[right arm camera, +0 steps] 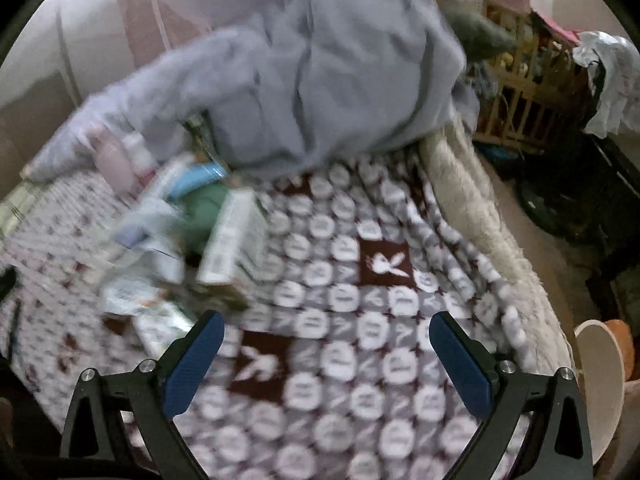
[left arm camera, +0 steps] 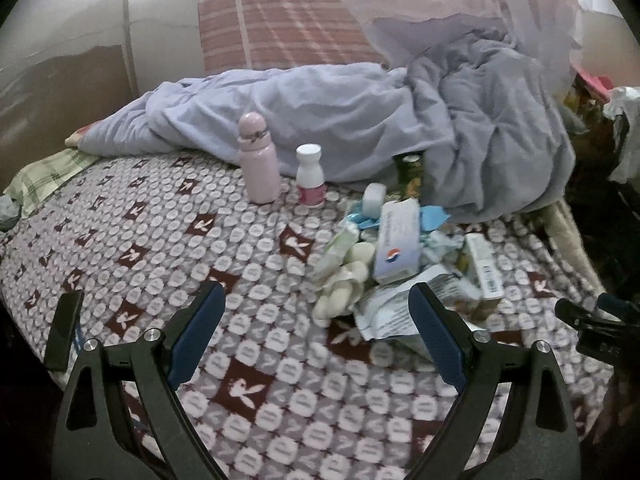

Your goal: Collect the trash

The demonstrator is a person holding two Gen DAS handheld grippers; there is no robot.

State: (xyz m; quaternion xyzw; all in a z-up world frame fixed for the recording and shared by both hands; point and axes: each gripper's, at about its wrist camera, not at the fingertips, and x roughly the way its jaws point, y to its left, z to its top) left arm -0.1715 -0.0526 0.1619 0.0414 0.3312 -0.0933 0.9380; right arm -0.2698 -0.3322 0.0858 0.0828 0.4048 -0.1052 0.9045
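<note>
Heap of trash (left arm camera: 404, 256) on the patterned bed cover (left arm camera: 160, 240), lying just in front of the crumpled grey blanket (left arm camera: 360, 120) and to the right of the upright pink bottle (left arm camera: 259, 160) and white pill bottle (left arm camera: 310, 176). The heap mixes a white carton (left arm camera: 398, 246), blue wrappers, crumpled tissue and a foil pouch. Left hand-held gripper (left arm camera: 316, 344) and right hand-held gripper (right arm camera: 326, 356) both hang released and empty, jaws spread wide, probably readied to approach the heap. The right wrist view is motion-blurred.

bottles 2 (left arm camera: 259, 160) | cartons 2 (left arm camera: 398, 242) | blanket 1 (left arm camera: 360, 120)
</note>
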